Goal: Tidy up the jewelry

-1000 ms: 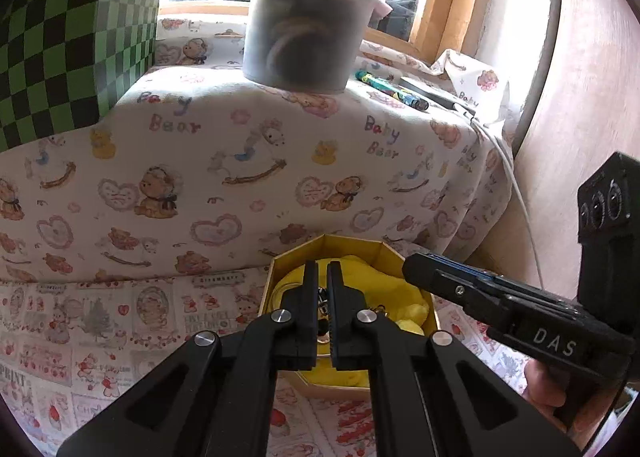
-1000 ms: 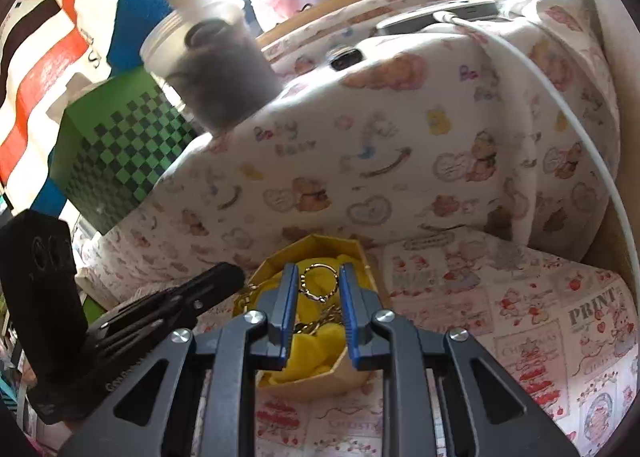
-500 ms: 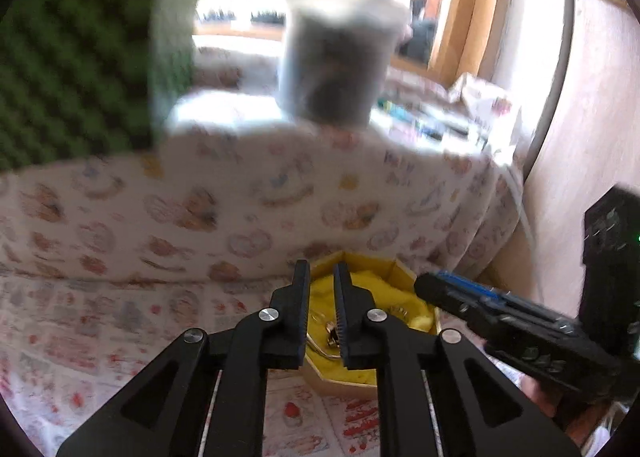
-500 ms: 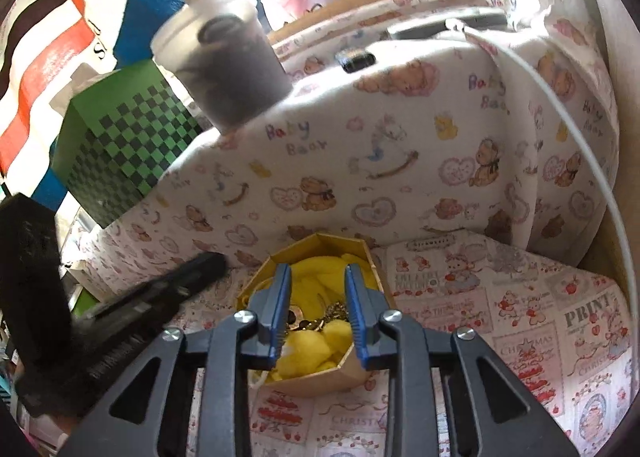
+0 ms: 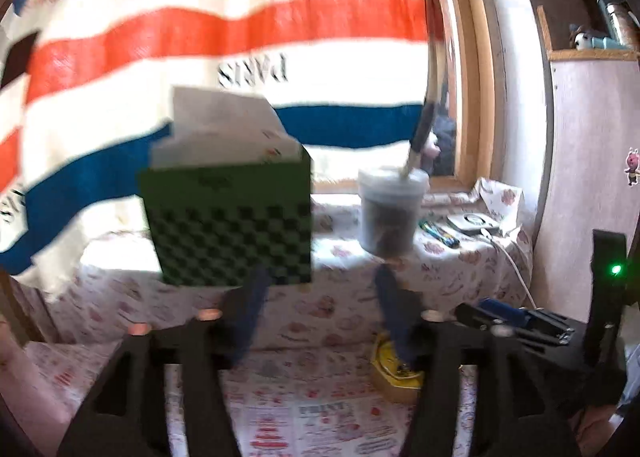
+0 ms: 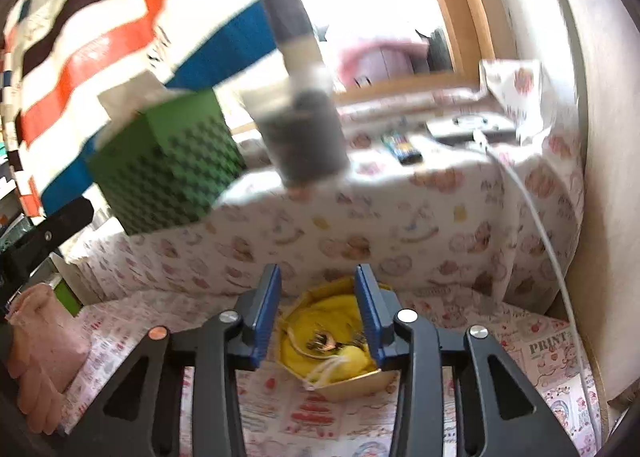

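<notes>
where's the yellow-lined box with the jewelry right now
In the right wrist view, the yellow-lined gold box sits on the printed cloth, bottom centre, below the opening right gripper.

Green checkered box (image 5: 232, 225) beside plastic tub (image 5: 390, 213).

The box (image 6: 340, 341) is set on the low table (image 6: 540, 357), and jewelry (image 6: 326, 341) is laid in it. Behind the box, up on the shelf (image 6: 400, 225), a tub (image 6: 304, 137) is placed. A checked box (image 6: 168, 161) is placed left of the tub.
</notes>
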Tool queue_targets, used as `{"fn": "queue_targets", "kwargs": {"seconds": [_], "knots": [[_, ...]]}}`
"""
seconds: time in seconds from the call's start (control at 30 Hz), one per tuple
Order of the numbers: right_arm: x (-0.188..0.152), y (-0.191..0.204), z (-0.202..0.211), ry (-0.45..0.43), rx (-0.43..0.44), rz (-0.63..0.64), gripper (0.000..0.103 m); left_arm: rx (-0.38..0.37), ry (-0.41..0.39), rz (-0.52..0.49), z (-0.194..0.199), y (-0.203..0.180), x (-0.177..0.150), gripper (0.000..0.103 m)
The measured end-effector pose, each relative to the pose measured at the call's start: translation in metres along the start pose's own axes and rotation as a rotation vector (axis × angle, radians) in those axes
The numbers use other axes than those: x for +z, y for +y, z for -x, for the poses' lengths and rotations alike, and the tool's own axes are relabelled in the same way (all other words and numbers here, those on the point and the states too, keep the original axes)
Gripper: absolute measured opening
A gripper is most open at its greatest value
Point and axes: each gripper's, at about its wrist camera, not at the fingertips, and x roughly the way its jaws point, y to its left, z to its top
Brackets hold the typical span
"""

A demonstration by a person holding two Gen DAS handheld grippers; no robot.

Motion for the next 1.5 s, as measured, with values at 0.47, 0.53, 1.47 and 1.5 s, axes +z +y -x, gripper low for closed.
{"fn": "queue_targets", "kwargs": {"seconds": [0.47,0.53,1.47,1.5], "knots": [[-0.012,0.03,0.033,-0.173,-0.023,0.092,0.103,0.019,-0.089,-0.042,0.032,0.032,-0.039,0.102],[-0.019,0.03,0.027,-0.173,-0.04,0.122,0.103,0.02,-0.077,-0.052,0.026,0.036,-0.051,0.102],[-0.065,0.036,-0.004,-0.173,-0.145,0.228,0.103,0.117,0.005,0.032,-0.022,0.066,-0.111,0.102],[-0.065,0.036,-0.004,-0.173,-0.146,0.231,0.103,0.121,0.004,0.033,-0.022,0.066,-0.111,0.102]]}}
